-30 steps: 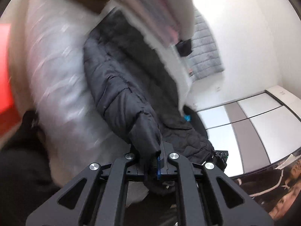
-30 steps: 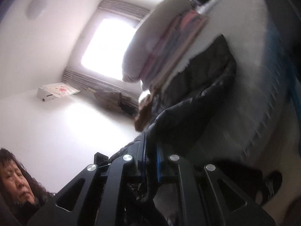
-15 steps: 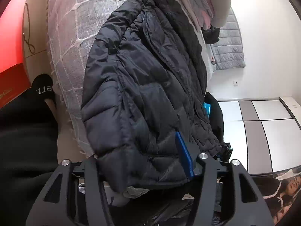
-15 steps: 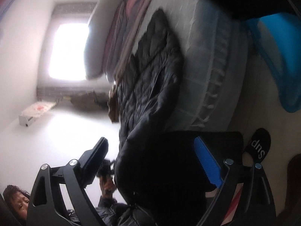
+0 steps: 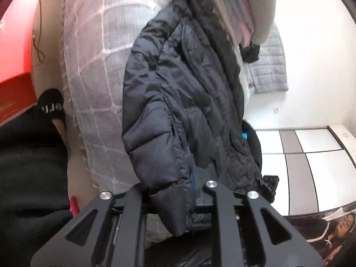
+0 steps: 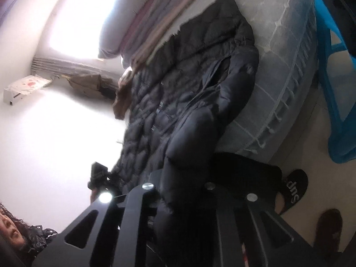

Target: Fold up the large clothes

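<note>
Now both grippers have just been closing, jaws narrow: left gripper (image 5: 172,191) pinches a cuff of the black puffer coat (image 5: 184,102), right gripper (image 6: 178,191) the other sleeve end. Coat lies along the bed (image 5: 95,66), long axis running away from the fingers; both hands equally near, 1 per sleeve.

White letters on black slipper (image 6: 294,187), right wrist view: reads "dns", probably "sup" upside down. Same kind of slipper (image 5: 51,108) in left wrist view has white letters, blurred, unreadable. Red box (image 5: 15,98) carries small gold print, too small to read. No other legible text.
</note>
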